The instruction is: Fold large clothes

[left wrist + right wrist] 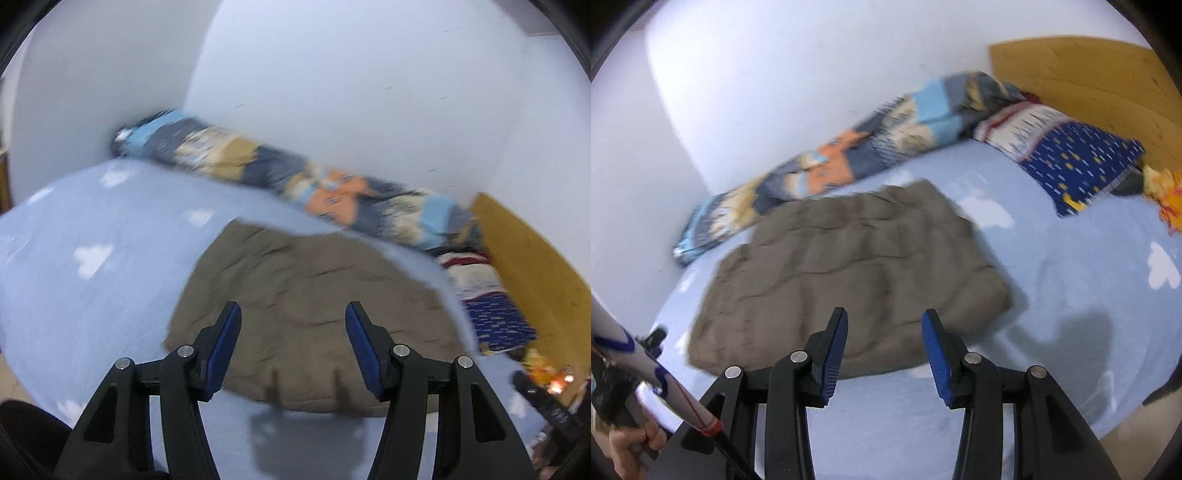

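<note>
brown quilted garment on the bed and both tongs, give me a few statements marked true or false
1. The brown quilted garment lies on the light blue sheet. True.
2. The right tongs grip the garment. False: open, nothing between the pads.
3. The left tongs are open and empty. True.
4. The garment lies on the patterned pillow. False: the pillow lies apart, by the wooden headboard.
5. A patchwork blanket lies along the wall. True.

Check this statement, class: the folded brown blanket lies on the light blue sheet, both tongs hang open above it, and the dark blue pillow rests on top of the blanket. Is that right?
Not quite. The dark blue pillow is not on the brown blanket; it lies apart from it on the light blue sheet, by the wooden headboard, as the right wrist view shows. The left tongs and right tongs are indeed open and empty.
</note>
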### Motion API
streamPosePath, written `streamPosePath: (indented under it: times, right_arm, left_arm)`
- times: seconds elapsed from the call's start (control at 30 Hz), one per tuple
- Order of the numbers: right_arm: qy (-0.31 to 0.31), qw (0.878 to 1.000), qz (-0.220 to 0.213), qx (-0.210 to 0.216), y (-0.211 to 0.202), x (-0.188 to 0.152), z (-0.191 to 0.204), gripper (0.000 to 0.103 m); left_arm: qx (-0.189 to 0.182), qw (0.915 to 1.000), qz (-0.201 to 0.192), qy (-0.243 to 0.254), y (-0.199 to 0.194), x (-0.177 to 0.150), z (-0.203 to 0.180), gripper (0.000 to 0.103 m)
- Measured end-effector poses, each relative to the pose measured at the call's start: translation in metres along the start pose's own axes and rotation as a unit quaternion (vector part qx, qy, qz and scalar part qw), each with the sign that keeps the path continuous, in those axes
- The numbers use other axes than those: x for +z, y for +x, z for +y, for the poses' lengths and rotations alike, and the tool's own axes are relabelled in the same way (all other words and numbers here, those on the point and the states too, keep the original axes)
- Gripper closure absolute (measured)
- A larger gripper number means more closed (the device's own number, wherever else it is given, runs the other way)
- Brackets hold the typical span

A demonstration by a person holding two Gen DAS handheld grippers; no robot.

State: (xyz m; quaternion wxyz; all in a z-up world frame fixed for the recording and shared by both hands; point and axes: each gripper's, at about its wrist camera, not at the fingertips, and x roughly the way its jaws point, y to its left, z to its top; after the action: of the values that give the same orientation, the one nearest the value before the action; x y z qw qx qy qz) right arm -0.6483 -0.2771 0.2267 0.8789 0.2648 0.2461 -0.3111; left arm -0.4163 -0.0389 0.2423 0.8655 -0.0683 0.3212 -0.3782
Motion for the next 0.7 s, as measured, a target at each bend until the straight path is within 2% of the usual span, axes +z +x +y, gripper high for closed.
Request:
streamPosePath:
  times: [0.2, 0.27, 0.3, 0.4, 0.47, 0.53, 0.57, 0.7]
  right_arm:
    - [-0.041, 0.994, -0.075, 0.071, -0.074, 0.037, 0.060, 0.056]
    - [-0.053, 0.988, -0.114, 0.095, -0.107, 0.057, 0.080, 0.055]
    - [-0.057, 0.985, -0.127, 0.103, -0.118, 0.063, 0.087, 0.050]
    - [-0.075, 0.975, -0.174, 0.115, -0.150, 0.087, 0.108, 0.039]
    - [-0.084, 0.974, -0.183, 0.106, -0.151, 0.095, 0.114, 0.038]
    - [-0.084, 0.977, -0.172, 0.098, -0.136, 0.097, 0.115, 0.038]
    - [-0.083, 0.980, -0.157, 0.094, -0.120, 0.096, 0.114, 0.038]
    - [-0.085, 0.989, -0.109, 0.053, -0.059, 0.081, 0.104, 0.038]
  left_arm:
    - [-0.087, 0.9951, -0.043, 0.021, -0.064, 0.062, -0.054, 0.043]
    - [-0.102, 0.9928, -0.056, 0.031, -0.081, 0.082, -0.068, 0.037]
    - [-0.106, 0.9915, -0.063, 0.041, -0.086, 0.091, -0.075, 0.037]
    - [-0.094, 0.9903, -0.079, 0.066, -0.090, 0.105, -0.086, 0.035]
    - [-0.088, 0.9910, -0.075, 0.068, -0.078, 0.106, -0.085, 0.034]
    - [-0.072, 0.9934, -0.056, 0.070, -0.056, 0.100, -0.081, 0.034]
    - [-0.068, 0.9941, -0.048, 0.070, -0.048, 0.094, -0.079, 0.034]
    - [-0.031, 0.9973, 0.012, 0.066, 0.025, 0.061, -0.056, 0.034]
